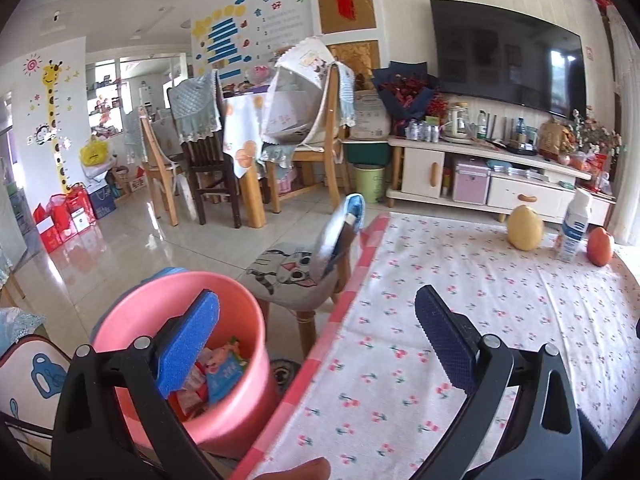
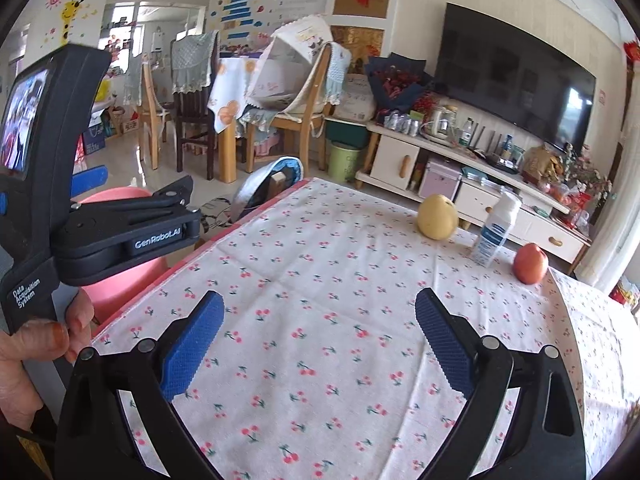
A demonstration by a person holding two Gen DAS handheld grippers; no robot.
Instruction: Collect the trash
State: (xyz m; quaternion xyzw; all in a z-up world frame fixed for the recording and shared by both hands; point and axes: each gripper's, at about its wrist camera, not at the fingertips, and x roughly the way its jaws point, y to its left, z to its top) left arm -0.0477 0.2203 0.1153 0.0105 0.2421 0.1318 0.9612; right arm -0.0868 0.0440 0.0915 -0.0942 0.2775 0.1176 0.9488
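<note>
Right now both grippers are over the table (image 2: 320,280), which wears a white cloth with little red cherries. The left gripper (image 1: 316,336) has its blue pads spread wide, and nothing is between them. One pad hangs over the pink bucket (image 1: 224,420), which sits just beside the table's left edge, lower than the tabletop. Inside the bucket lie bits of trash (image 1: 216,376), like torn colourful wrappers and paper. The right gripper (image 2: 320,336) also has its jaws spread wide with nothing in them, only the cherry cloth below.

A hand (image 2: 36,344) holds the left gripper's black handle at the left side of the table in the right wrist view. At the far end of the table stand a yellow pear (image 2: 437,216), a white bottle (image 2: 494,232) with a blue label, and a red apple (image 2: 531,263), near each other in a row. A stool with a cat cushion (image 1: 288,272) stands just past the bucket, close to the table's edge.
</note>
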